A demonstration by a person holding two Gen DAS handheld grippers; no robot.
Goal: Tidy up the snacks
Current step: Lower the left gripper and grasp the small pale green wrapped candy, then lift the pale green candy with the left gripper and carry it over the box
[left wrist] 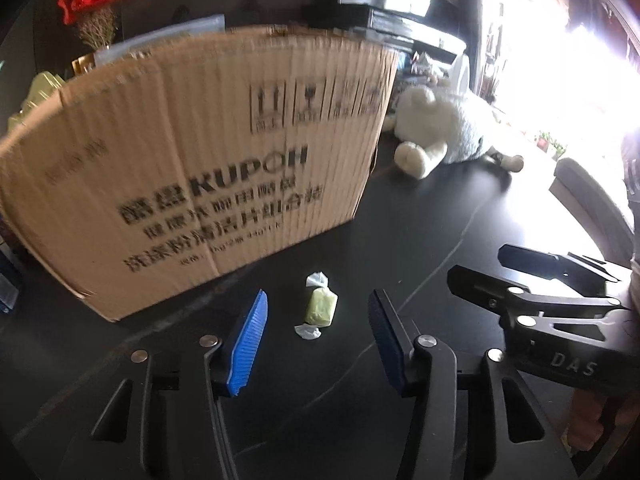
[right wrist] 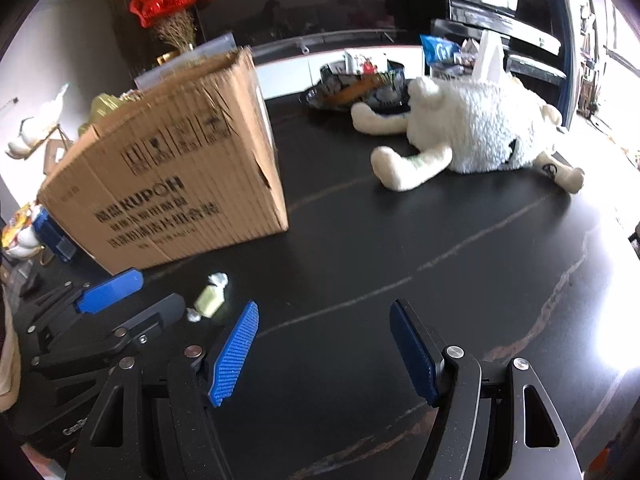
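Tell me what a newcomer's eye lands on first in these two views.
The tall brown cardboard box with black printed lettering fills the left of the dark table. A fluffy white plush toy lies on its side at the far right. Close by, a small pale-green candy in a clear twisted wrapper sits between the open left gripper fingers.

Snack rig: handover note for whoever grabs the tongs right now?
Left tongs: open, nothing held, a wrapped yellow-green candy lies on the black table between and just ahead of the tips, untouched.
Right tongs: open, nothing held, over bare table to the right of the candy.
Cardboard box: stands upright just behind the candy, top open, with packets showing above its rim.
White plush toy: lies on the table to the right, not in the way.
Done: cannot tell from these views.
Left: grip the candy; it probably goes into the box.
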